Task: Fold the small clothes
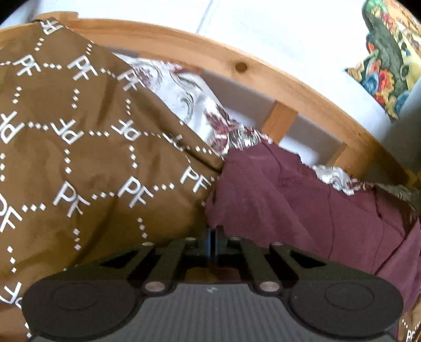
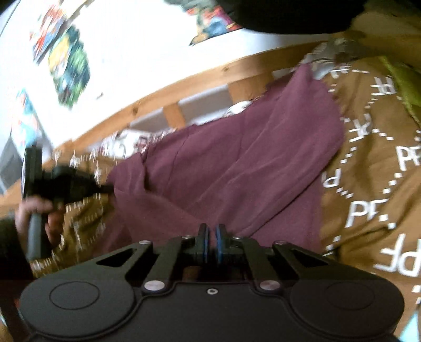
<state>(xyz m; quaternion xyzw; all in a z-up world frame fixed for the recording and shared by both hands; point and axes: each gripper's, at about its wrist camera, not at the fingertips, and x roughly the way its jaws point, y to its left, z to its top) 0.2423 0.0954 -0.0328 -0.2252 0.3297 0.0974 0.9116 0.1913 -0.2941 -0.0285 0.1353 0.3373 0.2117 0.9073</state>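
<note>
Brown "PF"-printed bedcover (image 1: 86,157) spread below, wooden bed rail (image 1: 236,63) arcing behind, colourful patterned cushion (image 1: 389,60) against the white wall (image 1: 276,23).

L gripper (image 1: 213,232) tips buried under maroon cloth (image 1: 302,200); R view motion-blurred; hand (image 2: 36,218) cut off at edge.

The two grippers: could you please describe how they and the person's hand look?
Both grippers, left gripper and right gripper, are matte black, with angled linkage bars, silver rivets and round caps at each side. The right's fingers carry blue pads. The person's hand grips a black handle, with a dark sleeve.
</note>
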